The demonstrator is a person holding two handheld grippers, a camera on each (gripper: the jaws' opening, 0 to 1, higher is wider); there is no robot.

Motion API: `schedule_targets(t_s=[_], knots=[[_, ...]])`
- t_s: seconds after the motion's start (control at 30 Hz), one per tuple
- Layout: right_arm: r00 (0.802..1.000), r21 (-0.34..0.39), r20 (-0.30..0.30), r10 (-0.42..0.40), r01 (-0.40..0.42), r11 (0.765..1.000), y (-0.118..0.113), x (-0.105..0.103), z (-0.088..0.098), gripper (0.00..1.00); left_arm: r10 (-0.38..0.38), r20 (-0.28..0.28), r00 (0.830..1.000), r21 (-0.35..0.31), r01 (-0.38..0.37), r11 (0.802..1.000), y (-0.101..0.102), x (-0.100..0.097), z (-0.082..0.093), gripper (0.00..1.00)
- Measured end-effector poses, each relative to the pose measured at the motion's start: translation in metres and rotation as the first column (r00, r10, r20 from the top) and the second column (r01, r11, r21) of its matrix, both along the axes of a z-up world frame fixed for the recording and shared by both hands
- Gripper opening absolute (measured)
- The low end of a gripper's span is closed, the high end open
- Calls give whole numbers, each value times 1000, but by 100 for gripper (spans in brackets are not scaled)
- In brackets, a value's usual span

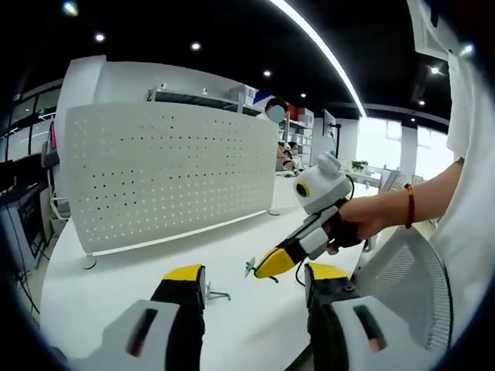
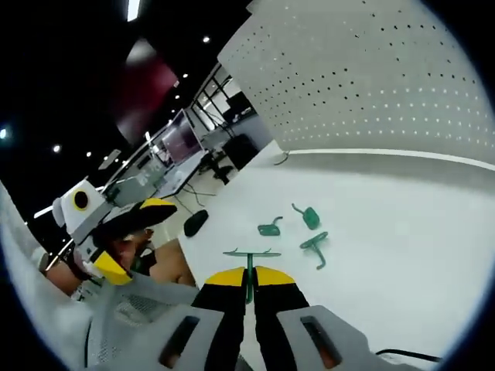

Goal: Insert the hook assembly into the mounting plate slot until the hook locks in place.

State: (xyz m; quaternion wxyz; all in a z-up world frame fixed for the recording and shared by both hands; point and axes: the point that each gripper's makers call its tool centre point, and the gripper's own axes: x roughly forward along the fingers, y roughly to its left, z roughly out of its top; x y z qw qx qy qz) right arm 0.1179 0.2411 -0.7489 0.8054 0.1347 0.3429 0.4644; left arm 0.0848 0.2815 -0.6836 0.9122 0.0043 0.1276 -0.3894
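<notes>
My right gripper [image 2: 249, 280] is pinching a green hook [image 2: 249, 267] between its closed jaws, holding it above the white surface [image 2: 402, 232]. My left gripper [image 1: 255, 282] is hovering with jaws apart, gripping nothing. Three more green hooks [image 2: 298, 228] are lying loose ahead, and the perforated mounting plate [image 1: 166, 174] is standing upright beyond them.

No legible text, label, brand, number or sign is found on any surface in either the left gripper view or the right gripper view. Distant monitors and shelving are too blurred to read.
</notes>
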Motion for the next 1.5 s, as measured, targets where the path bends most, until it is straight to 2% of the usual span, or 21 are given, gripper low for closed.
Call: schedule_targets(t_s=[0.13, 0.3, 0.37, 0.47, 0.57, 0.67, 0.77, 0.9, 1.27, 1.4, 1.5], knots=[[1000, 3, 12, 5, -5, 1000, 1, -4, 3, 1, -17, 2, 1000, 4, 17, 1000, -4, -1, 0, 48], [1000, 22, 10, 4, -4, 1000, 1, -10, 8, 1, -13, 22, 1000, 5, 13, 1000, -4, 1, 2, 40], [1000, 26, 12, 8, -8, 1000, 1, -13, 9, 1, -6, 66, 998, 57, 2, 998, -1, 3, 4, 34], [1000, 41, 20, 12, -13, 999, 2, -15, 13, 1, -19, 44, 999, 30, 17, 999, -4, 2, 3, 30], [1000, 64, 10, 15, -16, 998, 3, -17, 17, 1, -23, 44, 999, 44, 21, 999, -4, 2, 0, 30], [999, 69, 15, 29, -30, 997, 4, -21, 19, 1, -38, 44, 998, 52, 36, 998, -6, 0, 0, 23], [999, 77, 14, 31, -32, 996, 6, -22, 21, 1, -51, 0, 999, 50, 51, 997, -9, -2, -6, 18], [999, 102, 10, 45, -46, 994, 9, -27, 26, 1, -49, 12, 999, 58, 48, 997, -10, -2, -6, 19], [997, 174, -18, 76, -72, 982, 19, -38, 34, 1, -65, 9, 998, 62, 64, 996, -13, -6, -10, 11], [995, 202, -48, 85, -73, 977, 21, -41, 34, 1, -69, 9, 998, 60, 68, 996, -13, -8, -10, 6], [993, 224, -79, 89, -69, 972, 21, -44, 33, 1, -75, 18, 997, 54, 74, 996, -14, -10, -10, 6]])
